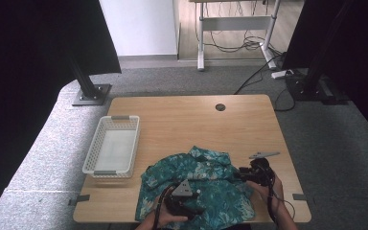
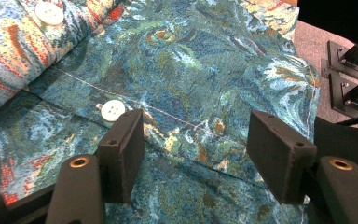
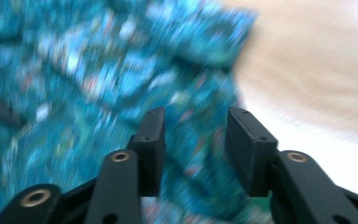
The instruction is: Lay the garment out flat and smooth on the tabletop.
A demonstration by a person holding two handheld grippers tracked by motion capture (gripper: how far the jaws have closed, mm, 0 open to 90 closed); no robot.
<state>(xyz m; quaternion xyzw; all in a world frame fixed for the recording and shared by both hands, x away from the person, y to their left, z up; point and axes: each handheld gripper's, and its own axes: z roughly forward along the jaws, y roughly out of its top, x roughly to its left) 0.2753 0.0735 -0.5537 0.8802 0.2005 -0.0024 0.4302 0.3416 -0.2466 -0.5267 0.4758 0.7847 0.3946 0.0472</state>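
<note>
1. I see the teal patterned shirt (image 1: 196,187) lying crumpled on the near half of the counter (image 1: 191,120), close to the front edge, collar end toward the far side.
2. In the left gripper view two white buttons show on the shirt; one button (image 2: 113,110) lies just beside the tip of one finger.
3. My left gripper (image 2: 196,154) has its fingers spread wide over the cloth. Nothing is pinched between them; the shirt fabric lies below the gap. I cannot tell whether the tips touch the cloth.
4. In the high view the left gripper sits over the shirt's near part, with the left hand (image 1: 165,218) coming in from the bottom edge.
5. My right gripper (image 3: 193,149) has its fingers parted, about half spread, over the shirt's edge. That view is blurred, so I cannot tell if they touch the cloth; no fold is clearly clamped.
6. The right hand (image 1: 268,189) holds its gripper at the shirt's right side, pointing inward toward it.
7. A white basket (image 1: 112,167) stands on the counter to the left of the shirt, just apart from it.
</note>
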